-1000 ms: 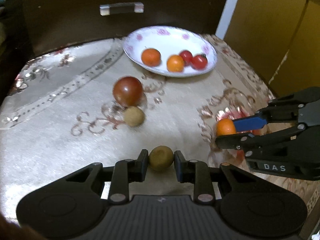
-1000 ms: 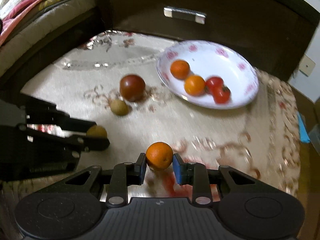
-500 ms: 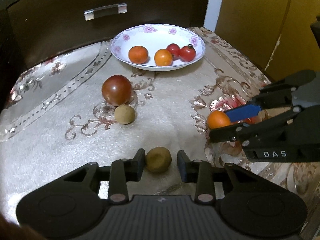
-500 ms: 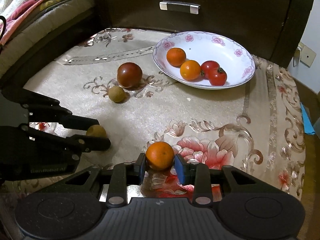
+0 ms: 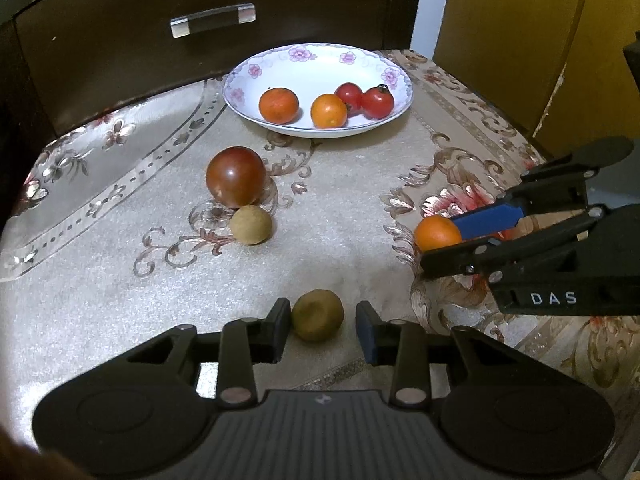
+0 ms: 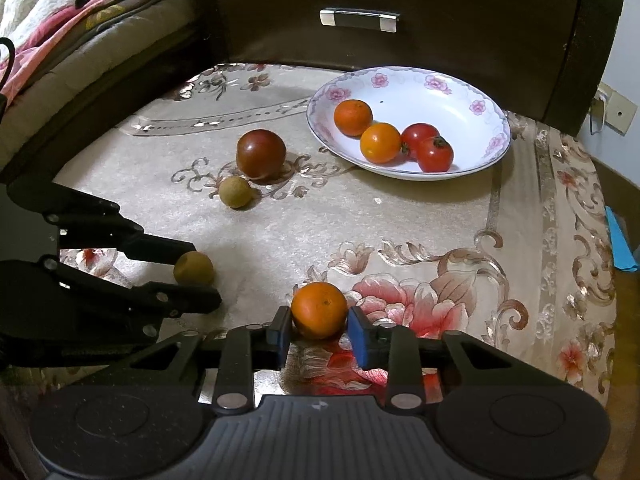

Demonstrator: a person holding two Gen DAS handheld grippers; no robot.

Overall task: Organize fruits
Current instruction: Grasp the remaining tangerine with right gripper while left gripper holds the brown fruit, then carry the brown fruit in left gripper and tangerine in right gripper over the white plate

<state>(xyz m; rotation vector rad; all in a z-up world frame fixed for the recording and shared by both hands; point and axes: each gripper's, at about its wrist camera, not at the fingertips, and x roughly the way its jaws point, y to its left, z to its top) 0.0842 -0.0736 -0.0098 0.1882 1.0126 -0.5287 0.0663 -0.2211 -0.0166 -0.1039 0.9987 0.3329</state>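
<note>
A: The left hand-held gripper [image 5: 318, 322] is seen parted. The brown fruit [image 5: 317, 315] lies between its pads on the tabletop [image 5: 340, 208], ungripped.

B: It could be nudged and rolled away if one pad lands first.

A: The right hand-held gripper [image 6: 318, 326] is being closed on the orange [image 6: 319, 310], pads at both sides.

B: Held off-centre, it may be squeezed out before the plate [image 5: 280, 60] is reached.
</note>
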